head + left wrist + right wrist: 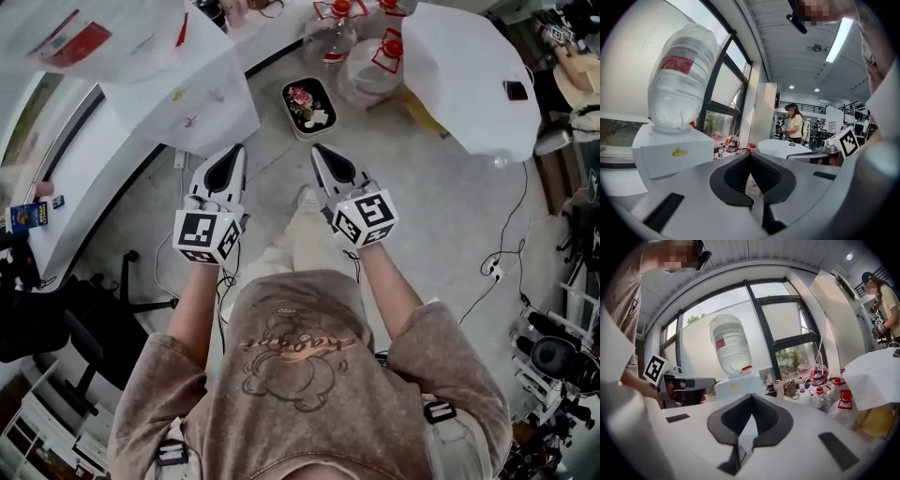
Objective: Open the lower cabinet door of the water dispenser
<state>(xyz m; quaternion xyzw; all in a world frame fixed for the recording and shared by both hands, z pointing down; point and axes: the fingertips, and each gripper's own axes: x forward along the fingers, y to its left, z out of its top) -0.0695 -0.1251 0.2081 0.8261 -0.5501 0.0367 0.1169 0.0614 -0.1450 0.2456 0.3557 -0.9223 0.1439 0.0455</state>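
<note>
The person wears a brownish short-sleeved T-shirt (309, 394) with an outlined chest print and pale trousers (305, 239). The white left gripper (238, 150) and right gripper (317, 150) bear black-and-white marker cubes.

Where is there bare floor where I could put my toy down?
In the head view, the widest bare floor lies right of the right gripper, below the white covered table and above the cable. A smaller patch sits just below the flowered tray. Around the water bottles it is crowded.
</note>
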